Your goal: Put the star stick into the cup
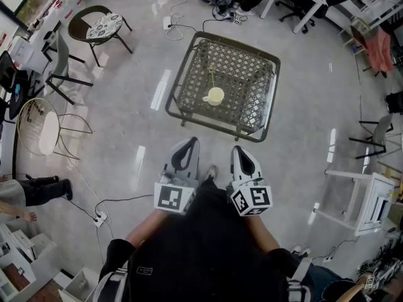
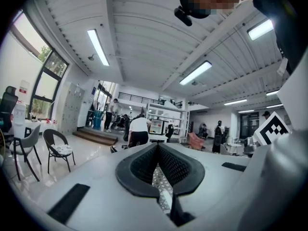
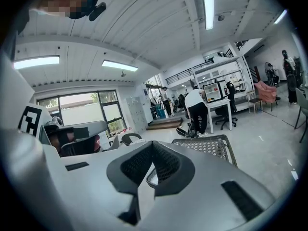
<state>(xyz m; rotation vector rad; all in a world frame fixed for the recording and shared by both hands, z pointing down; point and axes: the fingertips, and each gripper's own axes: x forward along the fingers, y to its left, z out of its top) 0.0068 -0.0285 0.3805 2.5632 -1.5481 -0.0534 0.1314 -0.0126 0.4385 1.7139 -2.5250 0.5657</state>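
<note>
A pale yellow cup (image 1: 215, 95) stands near the middle of a low mesh-topped table (image 1: 252, 68) on the floor ahead of me. A thin yellowish stick (image 1: 212, 77) shows just behind the cup; whether it lies on the mesh or stands in the cup I cannot tell. My left gripper (image 1: 188, 142) and right gripper (image 1: 238, 150) are held side by side close to my body, well short of the table. Both are shut and hold nothing. The left gripper (image 2: 157, 146) points over the mesh; the right gripper (image 3: 153, 144) has the table (image 3: 211, 146) just beyond it.
A dark chair with a patterned cushion (image 1: 101, 25) and a round wire chair (image 1: 41, 126) stand to the left. A white rack (image 1: 368, 200) is at the right. A power strip (image 1: 99, 218) and cables lie on the floor. People work at desks (image 3: 197, 107) far behind.
</note>
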